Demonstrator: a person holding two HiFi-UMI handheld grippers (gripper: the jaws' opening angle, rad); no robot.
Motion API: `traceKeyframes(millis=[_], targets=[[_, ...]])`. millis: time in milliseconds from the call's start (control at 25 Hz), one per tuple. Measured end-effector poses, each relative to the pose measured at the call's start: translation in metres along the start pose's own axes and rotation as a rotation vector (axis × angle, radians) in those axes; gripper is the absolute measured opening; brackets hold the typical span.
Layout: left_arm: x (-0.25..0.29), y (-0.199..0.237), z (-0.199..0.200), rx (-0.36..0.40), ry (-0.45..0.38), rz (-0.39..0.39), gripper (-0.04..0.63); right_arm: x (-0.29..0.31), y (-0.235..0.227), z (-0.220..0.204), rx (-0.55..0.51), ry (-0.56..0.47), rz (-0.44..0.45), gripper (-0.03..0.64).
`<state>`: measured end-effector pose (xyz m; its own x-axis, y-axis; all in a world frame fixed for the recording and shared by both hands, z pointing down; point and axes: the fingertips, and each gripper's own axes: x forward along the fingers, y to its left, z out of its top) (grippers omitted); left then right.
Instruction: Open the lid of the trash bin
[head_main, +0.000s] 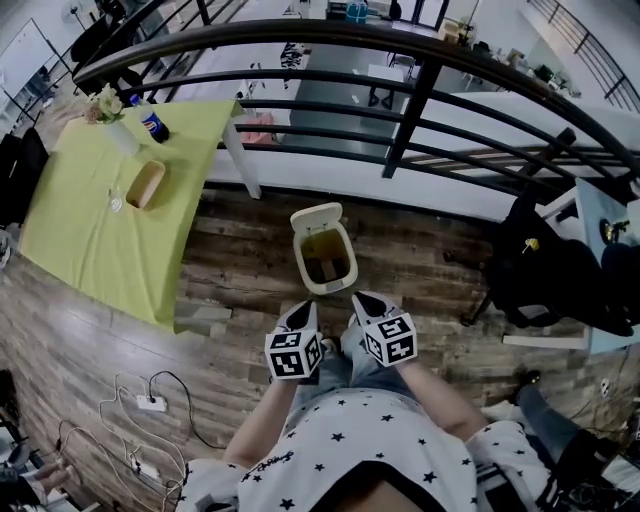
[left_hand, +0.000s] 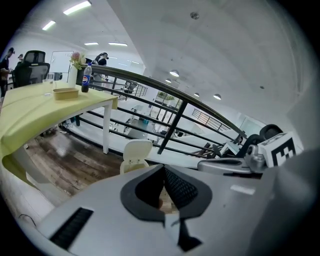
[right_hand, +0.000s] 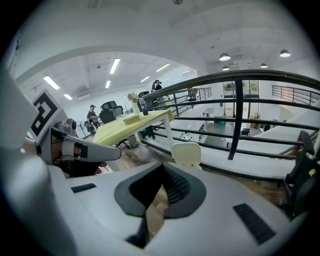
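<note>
Wooden floor (head_main: 240, 270) — trash bin (head_main: 327, 268), lid (head_main: 316, 218) raised toward railing (head_main: 400, 130).

No word, number or brand name can be read anywhere in these views. The bottle (head_main: 154, 125) on the yellow-green table (head_main: 90, 230), at the upper left of the head view, has a blue label with a red and white patch (any lettering on it is too small to make out). At lower centre, the marker cubes (head_main: 293, 355) on the left gripper (head_main: 303, 312) and right gripper (head_main: 365, 300) bear only black-and-white square patterns, not letters or digits.
</note>
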<state>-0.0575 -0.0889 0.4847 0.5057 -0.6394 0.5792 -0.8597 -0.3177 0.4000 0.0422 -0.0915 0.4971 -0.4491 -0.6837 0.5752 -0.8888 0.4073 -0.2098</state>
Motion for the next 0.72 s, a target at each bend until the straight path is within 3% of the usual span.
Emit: traceKeyframes(millis=[720], targets=[[-0.050, 0.006, 0.027, -0.018, -0.100, 0.005, 0.011, -0.036, 0.041, 0.037, -0.056, -0.094, 0.046, -0.006]])
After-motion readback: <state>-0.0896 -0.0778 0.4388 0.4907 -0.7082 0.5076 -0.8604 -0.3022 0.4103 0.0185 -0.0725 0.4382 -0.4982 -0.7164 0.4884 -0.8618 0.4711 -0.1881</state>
